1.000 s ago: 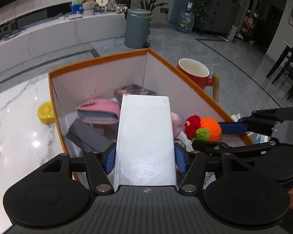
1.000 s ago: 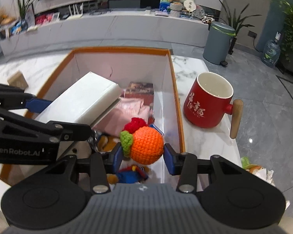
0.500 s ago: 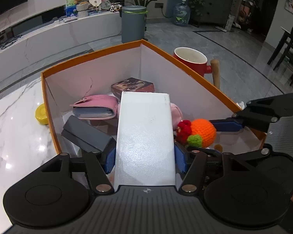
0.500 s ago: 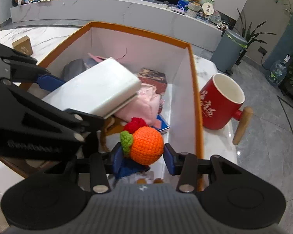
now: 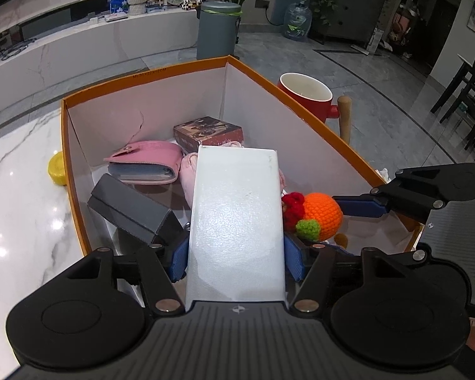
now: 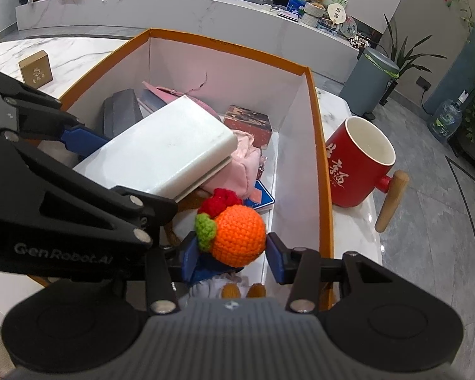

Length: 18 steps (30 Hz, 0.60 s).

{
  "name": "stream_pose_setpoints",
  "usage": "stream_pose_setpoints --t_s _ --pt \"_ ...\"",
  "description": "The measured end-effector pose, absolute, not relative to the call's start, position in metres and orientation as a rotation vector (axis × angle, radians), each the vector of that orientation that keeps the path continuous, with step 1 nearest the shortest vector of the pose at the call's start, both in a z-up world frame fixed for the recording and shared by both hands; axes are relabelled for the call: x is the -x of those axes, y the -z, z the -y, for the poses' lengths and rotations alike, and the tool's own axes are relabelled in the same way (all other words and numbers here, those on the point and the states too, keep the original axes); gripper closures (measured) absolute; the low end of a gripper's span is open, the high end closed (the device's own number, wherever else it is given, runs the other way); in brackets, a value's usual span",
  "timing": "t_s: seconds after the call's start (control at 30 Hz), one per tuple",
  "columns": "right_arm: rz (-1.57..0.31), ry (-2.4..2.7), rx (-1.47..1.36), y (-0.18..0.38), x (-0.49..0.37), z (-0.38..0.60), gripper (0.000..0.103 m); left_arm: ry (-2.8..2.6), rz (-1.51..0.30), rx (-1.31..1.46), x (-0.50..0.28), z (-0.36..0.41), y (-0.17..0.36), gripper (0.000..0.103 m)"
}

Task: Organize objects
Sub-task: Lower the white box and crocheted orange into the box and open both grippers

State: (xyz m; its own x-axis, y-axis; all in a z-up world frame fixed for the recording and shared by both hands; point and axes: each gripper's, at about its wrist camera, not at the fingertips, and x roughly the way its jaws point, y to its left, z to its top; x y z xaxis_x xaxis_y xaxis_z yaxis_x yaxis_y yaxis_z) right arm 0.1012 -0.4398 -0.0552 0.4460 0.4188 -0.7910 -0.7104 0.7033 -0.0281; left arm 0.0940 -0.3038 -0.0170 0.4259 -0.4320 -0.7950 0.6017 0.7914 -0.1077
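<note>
Marble table [image 6: 348,221] carries orange box [image 6: 323,171], red mug [image 6: 357,164].

A flat white box [image 5: 236,218] and an orange crocheted ball [image 6: 239,236] hang above the orange-rimmed carton [image 6: 321,145].

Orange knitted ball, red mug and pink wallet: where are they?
Orange knitted ball [image 6: 239,237], right wrist view, middle of its orange body.
Red mug [image 6: 353,171], right wrist view, its red side wall.
Pink wallet [image 5: 148,155], left wrist view, its pink top flap.
</note>
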Motion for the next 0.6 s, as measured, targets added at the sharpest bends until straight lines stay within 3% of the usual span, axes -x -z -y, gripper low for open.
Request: stream_pose_setpoints --t_s 0.23,0.3,0.37,0.6 --pt "-0.873 -0.717 0.369 0.053 -0.101 0.443 0.052 0.65 -0.947 -0.193 -0.094 0.306 0.016 0.034" --pt "-0.869 -0.714 0.38 0.053 -0.1 0.444 0.046 0.677 -0.968 -0.144 -0.097 0.305 0.016 0.028" --pt "-0.865 -0.722 0.37 0.052 -0.1 0.447 0.039 0.738 -1.006 -0.032 -0.104 0.3 0.016 0.011" --pt "-0.847 -0.734 0.35 0.044 -0.099 0.457 0.037 0.777 -1.039 0.053 -0.107 0.298 0.014 0.008"
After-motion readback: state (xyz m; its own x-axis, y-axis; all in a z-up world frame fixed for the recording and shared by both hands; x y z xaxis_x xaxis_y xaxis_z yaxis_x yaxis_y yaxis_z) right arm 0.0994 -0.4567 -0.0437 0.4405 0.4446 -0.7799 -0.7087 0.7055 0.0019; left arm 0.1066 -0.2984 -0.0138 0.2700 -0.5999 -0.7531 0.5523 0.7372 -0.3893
